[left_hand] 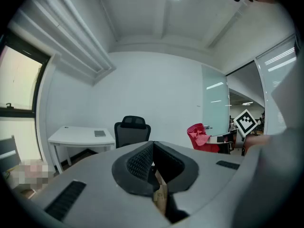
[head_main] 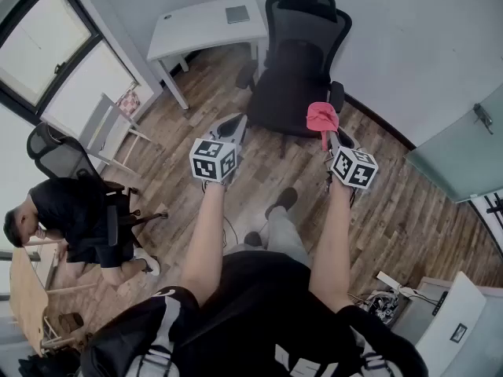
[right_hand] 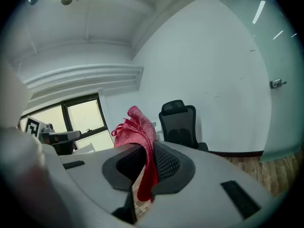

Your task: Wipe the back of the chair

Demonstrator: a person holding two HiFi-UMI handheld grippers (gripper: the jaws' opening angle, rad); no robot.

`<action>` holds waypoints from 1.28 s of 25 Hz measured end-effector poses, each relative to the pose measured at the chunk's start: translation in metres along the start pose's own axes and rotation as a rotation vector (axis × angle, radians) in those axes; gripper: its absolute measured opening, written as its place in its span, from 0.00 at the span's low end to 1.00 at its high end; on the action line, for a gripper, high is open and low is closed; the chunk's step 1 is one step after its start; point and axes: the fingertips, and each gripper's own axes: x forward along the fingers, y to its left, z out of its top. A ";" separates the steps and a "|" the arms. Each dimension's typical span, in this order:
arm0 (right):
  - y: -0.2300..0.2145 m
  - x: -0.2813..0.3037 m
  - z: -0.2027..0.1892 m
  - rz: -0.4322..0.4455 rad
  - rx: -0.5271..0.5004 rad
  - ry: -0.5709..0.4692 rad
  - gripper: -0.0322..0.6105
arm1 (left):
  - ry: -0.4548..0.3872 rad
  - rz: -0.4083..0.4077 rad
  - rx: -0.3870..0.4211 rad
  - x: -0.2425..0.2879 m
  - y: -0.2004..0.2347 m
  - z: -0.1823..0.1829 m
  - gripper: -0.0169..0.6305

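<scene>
Right gripper [right_hand: 148, 148]: jaws clamped on the red cloth [right_hand: 137, 127]. A loose bunch stands above the pads and 1 short tail hangs below. Left gripper [left_hand: 153, 146]: jaws closed pad to pad with nothing between them. You hold both out in front of you over the wood floor [head_main: 409, 210], with the cloth on your right. The chair [head_main: 299, 61] stands at the far side of the room against the white wall, just right of the white desk [head_main: 208, 26] and well apart from both grippers, so wiping is not yet under way. The cloth looks soft, light and limp, and will likely fold and drag rather than push flat. The present pinch through its middle seems sound, with the free bunch as the wiping face. The chair is black, with a tall dark back that looks like mesh, a separate headrest and 2 armrests, and its seat faces you. Its base is too dark to read. If it rolls or swivels, expect it to shift under pressure. The back should give a little, so your empty left gripper could steady an armrest or the back's edge.
</scene>
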 end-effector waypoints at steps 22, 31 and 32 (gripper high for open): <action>-0.085 0.141 0.026 -0.002 0.007 0.048 0.15 | 0.056 -0.011 -0.055 0.177 0.058 0.004 0.06; -0.124 0.221 0.051 -0.009 0.005 0.079 0.15 | 0.084 -0.011 -0.080 0.263 0.102 0.014 0.06; -0.127 0.229 0.059 -0.006 -0.001 0.075 0.15 | 0.078 -0.009 -0.081 0.271 0.105 0.020 0.06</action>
